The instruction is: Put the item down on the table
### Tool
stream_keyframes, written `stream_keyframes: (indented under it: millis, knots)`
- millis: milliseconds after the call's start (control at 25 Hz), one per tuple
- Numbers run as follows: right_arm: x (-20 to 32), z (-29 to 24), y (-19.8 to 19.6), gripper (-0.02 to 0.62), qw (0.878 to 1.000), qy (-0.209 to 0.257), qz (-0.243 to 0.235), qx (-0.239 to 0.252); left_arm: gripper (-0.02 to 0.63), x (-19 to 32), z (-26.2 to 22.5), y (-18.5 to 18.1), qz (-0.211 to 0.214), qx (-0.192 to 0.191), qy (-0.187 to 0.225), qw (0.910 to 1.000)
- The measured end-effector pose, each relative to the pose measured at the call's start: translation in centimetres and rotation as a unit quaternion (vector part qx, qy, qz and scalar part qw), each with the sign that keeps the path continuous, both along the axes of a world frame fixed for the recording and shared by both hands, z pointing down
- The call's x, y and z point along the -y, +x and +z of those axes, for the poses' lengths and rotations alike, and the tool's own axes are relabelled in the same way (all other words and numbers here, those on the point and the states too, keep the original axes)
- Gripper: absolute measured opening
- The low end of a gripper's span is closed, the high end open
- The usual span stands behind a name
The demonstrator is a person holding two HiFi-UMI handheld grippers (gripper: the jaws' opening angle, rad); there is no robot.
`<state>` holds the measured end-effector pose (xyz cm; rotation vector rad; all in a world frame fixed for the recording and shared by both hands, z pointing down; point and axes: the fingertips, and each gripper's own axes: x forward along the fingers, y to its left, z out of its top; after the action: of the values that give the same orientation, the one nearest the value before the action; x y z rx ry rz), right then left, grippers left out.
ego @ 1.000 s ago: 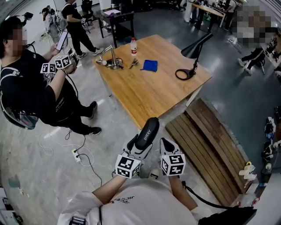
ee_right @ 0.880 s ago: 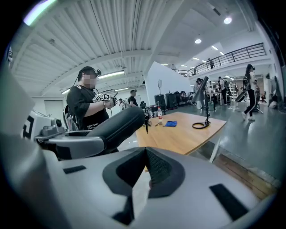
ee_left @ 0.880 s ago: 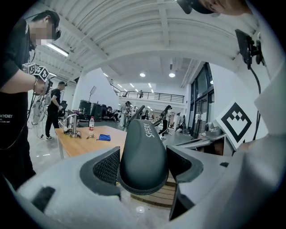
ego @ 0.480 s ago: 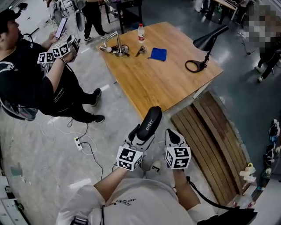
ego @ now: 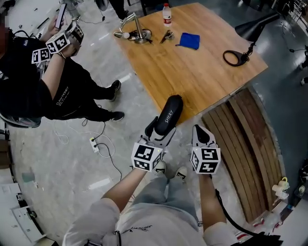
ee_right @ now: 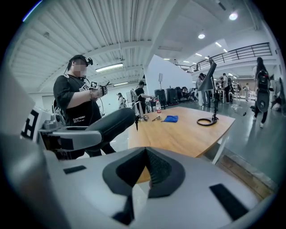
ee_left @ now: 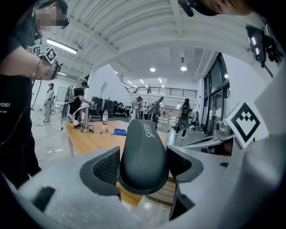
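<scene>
A black slipper (ego: 168, 114) with white lettering sticks out forward from my left gripper (ego: 156, 129), which is shut on its heel end. In the left gripper view the slipper (ee_left: 143, 150) fills the gap between the two pads of the left gripper (ee_left: 143, 169). Its toe points at the wooden table (ego: 192, 77) and overlaps the near edge in the head view. My right gripper (ego: 199, 130) hangs beside it on the right. The right gripper (ee_right: 144, 167) is shut with nothing in it. The slipper (ee_right: 109, 124) shows at its left.
On the table's far part stand a black desk lamp (ego: 245, 38), a blue cloth (ego: 188, 40), a bottle (ego: 167, 13) and a metal stand (ego: 137, 31). A wooden pallet (ego: 245, 144) lies right of the table. A person (ego: 43, 81) stands left, and a power strip (ego: 95, 144) with cables lies on the floor.
The table has come nearer in the head view. Both grippers have moved forward with the slipper, whose toe now reaches the table's near edge. The grip looks the same.
</scene>
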<state>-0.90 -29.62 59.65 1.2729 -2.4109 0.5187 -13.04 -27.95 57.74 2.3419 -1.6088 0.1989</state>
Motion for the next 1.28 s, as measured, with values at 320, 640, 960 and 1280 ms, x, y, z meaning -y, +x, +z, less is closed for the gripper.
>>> stream_keyframes:
  millis: [320,640,960,1280]
  knots:
    - [4.4,6.7,-1.0,0.004,1.0,-0.027,0.004,-0.01,0.333,6.1,7.0,-0.7,-0.016,-0.015,-0.033,0.9992]
    - [7.8,11.2,-2.5,0.003,0.999,-0.041,0.004,-0.003,0.333,10.9,13.9,-0.2,-0.027,0.0,-0.072,0.9971]
    - [9.3,14.4,-2.9,0.003,0.999,-0.048,0.013,0.004,0.333,13.4,18.0,-0.4,-0.028,0.023,-0.103,0.9941]
    - [9.2,15.7,-3.3,0.003,0.998,-0.058,0.008,0.003,0.333,14.1,20.4,0.7,-0.013,0.045,-0.135,0.9898]
